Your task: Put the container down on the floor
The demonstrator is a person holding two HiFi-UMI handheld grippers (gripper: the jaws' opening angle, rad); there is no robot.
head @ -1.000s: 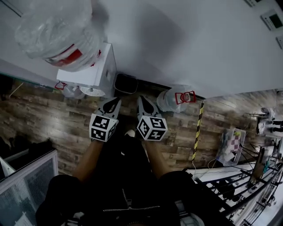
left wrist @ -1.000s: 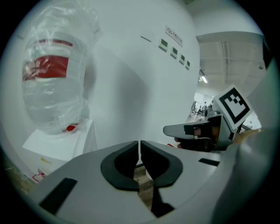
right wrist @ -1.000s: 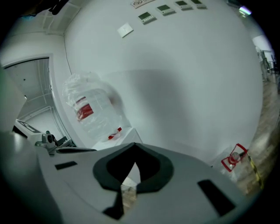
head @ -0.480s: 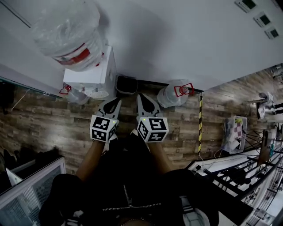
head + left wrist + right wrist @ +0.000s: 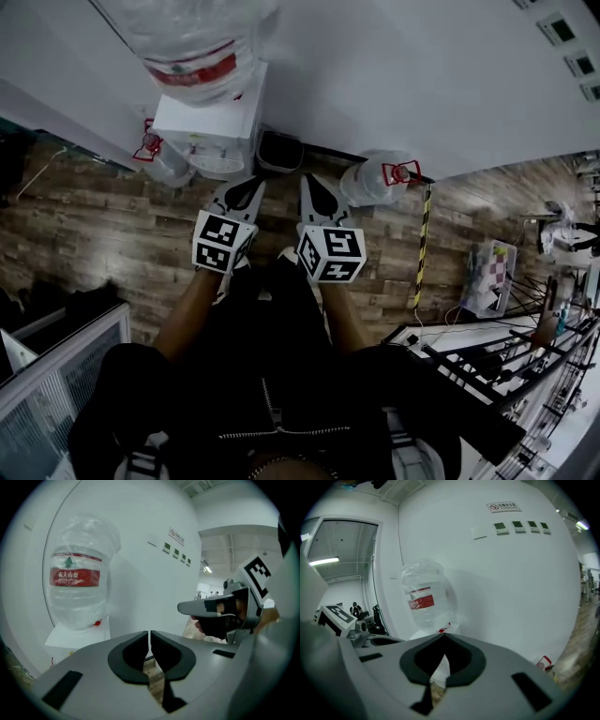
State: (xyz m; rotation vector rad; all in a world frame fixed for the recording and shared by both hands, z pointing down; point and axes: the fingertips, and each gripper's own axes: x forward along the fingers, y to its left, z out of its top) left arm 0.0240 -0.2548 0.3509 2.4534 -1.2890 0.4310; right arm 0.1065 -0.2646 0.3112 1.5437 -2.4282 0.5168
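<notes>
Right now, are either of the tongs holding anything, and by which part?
Nothing is held. The left tongs and right tongs are both shut and empty, clear of the water bottle.

The head view was dim, its wooden floor (image 5: 94, 225) dark below a brighter white wall (image 5: 422, 84). Both gripper views curved strongly toward black, vignetted edges.
</notes>
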